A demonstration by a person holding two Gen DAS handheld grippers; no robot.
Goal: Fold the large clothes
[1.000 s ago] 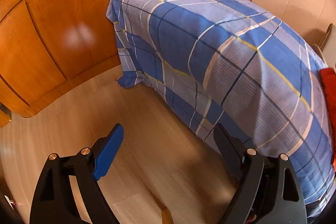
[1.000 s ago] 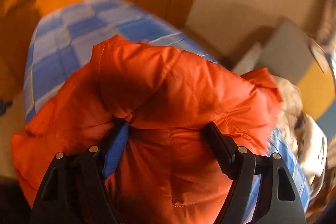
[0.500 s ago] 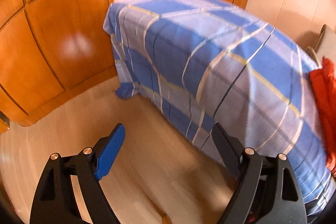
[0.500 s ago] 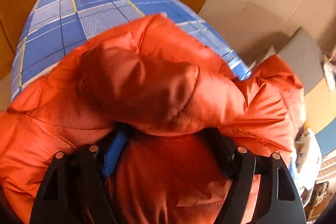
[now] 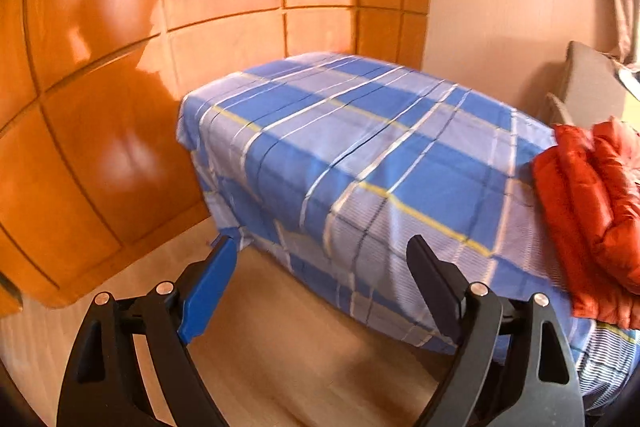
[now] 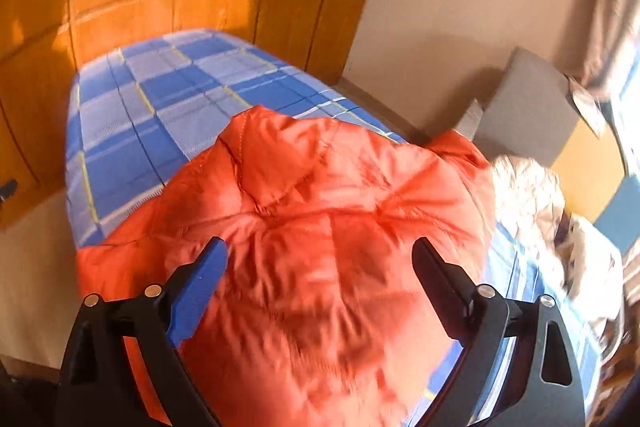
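My right gripper (image 6: 320,259), jaws just spread, hangs empty over the orange puffer jacket (image 6: 320,227) heaped on the bed (image 6: 132,107) just beneath it. It looks light, soft and slippery (bulky too); I'd pinch a seamed hem. My left gripper (image 5: 324,259) gapes, empty.
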